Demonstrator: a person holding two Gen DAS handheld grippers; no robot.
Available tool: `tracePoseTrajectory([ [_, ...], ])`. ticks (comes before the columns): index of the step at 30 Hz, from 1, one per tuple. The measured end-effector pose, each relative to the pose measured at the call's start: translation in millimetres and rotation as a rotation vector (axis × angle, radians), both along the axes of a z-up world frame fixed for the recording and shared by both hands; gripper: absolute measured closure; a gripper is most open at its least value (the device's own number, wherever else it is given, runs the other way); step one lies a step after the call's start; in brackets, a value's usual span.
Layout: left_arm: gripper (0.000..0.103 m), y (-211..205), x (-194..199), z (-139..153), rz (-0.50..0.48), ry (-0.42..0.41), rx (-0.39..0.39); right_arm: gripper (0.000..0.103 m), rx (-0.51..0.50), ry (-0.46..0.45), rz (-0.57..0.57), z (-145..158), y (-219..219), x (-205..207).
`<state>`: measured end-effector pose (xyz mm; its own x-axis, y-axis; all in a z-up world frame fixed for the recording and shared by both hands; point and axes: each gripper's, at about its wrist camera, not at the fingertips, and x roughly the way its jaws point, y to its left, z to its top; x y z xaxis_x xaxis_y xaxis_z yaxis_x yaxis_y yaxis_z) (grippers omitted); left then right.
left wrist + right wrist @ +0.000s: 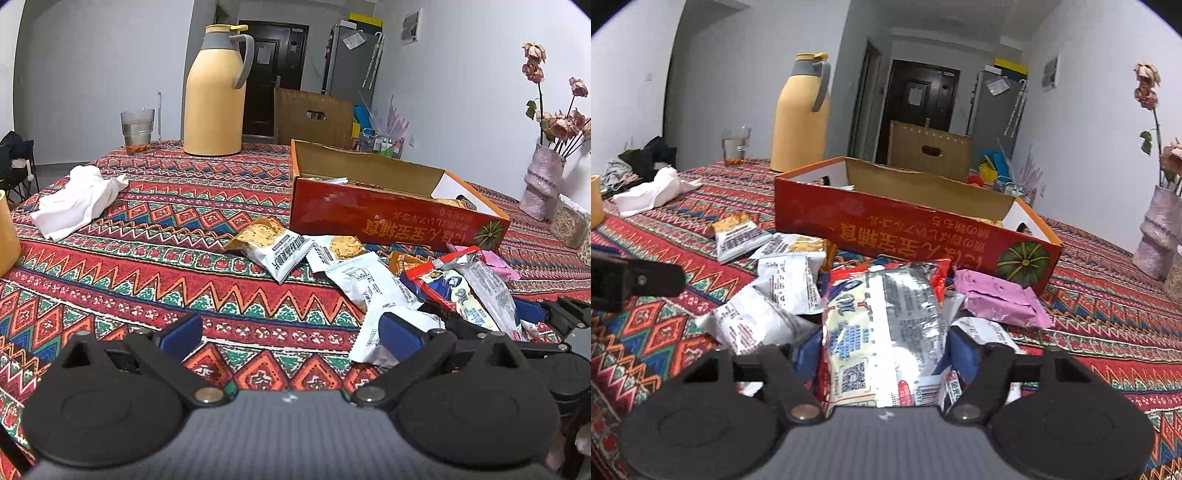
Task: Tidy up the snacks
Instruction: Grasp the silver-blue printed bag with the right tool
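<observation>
a silver and red snack pack lies low in the frame's centre on a heap of white packs, its sides between the blue pads of the right hand-held gripper, which pinch it. a pink pack sits just right of it. behind stands the red box on the patterned counter. the left hand-held gripper hangs spread, empty, over the counter, lower centre; its right finger rests by a white pack. a yellow jug stands upper left.
</observation>
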<state>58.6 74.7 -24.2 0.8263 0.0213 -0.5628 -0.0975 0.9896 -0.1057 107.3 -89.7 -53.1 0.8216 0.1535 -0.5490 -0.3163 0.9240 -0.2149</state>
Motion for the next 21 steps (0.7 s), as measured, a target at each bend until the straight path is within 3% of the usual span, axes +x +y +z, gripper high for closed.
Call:
tracePoseTrajectory([
  [4,0.000,-3.1,1.1,-0.4,-0.002,0.006,0.003,0.048,0.018,-0.002,0.016,2.3,-3.8,-1.6],
  [14,0.000,-20.3,6.9,4.0,-0.031,0.009,0.023,0.048,0.114,-0.066,0.014,19.4,-24.5,-13.3],
  [21,0.000,-45.1,18.2,1.5,-0.080,0.024,0.033,0.048,0.162,-0.113,-0.068,30.4,-63.1,-15.5],
])
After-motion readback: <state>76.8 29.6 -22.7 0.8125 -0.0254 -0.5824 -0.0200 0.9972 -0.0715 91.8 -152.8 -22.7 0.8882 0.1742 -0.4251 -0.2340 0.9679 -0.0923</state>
